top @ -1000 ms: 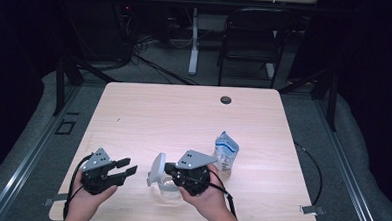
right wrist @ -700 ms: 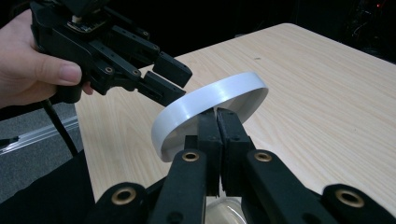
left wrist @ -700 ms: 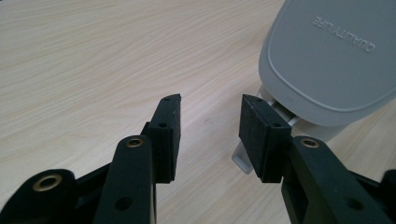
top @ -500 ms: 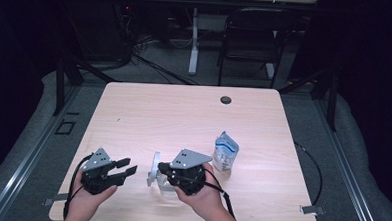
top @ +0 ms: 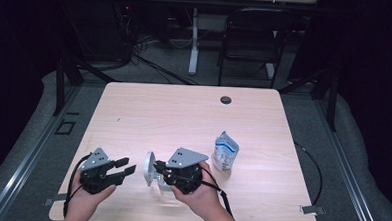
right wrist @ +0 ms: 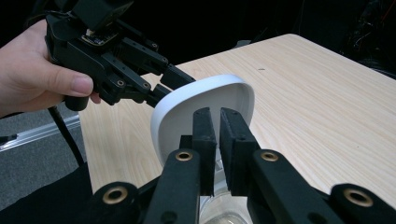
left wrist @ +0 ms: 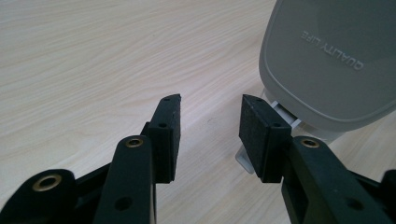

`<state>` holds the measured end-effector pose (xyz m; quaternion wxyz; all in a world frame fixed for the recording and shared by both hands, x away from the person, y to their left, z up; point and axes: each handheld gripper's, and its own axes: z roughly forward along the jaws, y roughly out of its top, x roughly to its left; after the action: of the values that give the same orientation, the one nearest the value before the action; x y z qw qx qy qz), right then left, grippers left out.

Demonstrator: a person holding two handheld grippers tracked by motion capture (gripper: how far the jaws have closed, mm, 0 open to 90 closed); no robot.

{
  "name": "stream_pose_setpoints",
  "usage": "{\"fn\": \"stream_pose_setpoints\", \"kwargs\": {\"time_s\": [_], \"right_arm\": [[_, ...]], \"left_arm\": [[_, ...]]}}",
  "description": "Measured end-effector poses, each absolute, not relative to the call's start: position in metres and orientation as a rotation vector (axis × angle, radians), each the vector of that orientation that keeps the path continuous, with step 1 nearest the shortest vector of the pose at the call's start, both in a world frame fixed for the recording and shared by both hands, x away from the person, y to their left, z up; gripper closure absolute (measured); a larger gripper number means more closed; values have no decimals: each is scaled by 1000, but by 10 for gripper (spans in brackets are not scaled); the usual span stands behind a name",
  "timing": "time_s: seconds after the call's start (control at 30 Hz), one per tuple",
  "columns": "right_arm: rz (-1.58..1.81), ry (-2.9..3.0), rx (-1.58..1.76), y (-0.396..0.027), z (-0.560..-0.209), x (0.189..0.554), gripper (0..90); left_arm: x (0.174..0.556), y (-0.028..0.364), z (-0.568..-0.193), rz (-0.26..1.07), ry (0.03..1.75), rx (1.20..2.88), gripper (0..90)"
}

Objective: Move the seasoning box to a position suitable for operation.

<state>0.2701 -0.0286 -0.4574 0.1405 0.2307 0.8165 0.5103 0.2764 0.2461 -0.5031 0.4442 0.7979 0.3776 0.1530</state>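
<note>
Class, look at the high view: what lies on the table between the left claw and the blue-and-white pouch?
The white lidded container and the right claw at it.

The table (top: 193,120) is bright under light from above, but the room around it is very dark. Both gripper views are sharp up close, with soft small shadows and a little shine on the wood
</note>
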Motion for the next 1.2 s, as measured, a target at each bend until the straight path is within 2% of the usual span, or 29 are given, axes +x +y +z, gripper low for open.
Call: {"fn": "stream_pose_setpoints", "kwargs": {"time_s": [0.17,0.23,0.43,0.67,0.83,0.97,1.07,1.2], "right_arm": [[1455,2364,651,-31,-458,269,808],[1438,2368,664,-36,-459,269,752],[1451,2354,708,-45,-463,268,706],[1439,2298,745,-65,-472,265,611],[1436,2280,739,-76,-475,260,600],[1399,2206,708,-86,-475,256,497],[1401,2144,691,-98,-474,254,459],[1433,2190,793,-114,-473,255,509]], "left_arm": [[276,246,-503,379,936,1970,590],[276,246,-504,384,933,1962,588],[276,246,-503,386,936,1961,587],[278,243,-503,380,937,1957,586],[280,240,-504,376,924,1970,586],[280,239,-504,368,922,1970,586],[281,240,-504,373,925,1964,586],[282,242,-504,371,934,1962,586]]}}
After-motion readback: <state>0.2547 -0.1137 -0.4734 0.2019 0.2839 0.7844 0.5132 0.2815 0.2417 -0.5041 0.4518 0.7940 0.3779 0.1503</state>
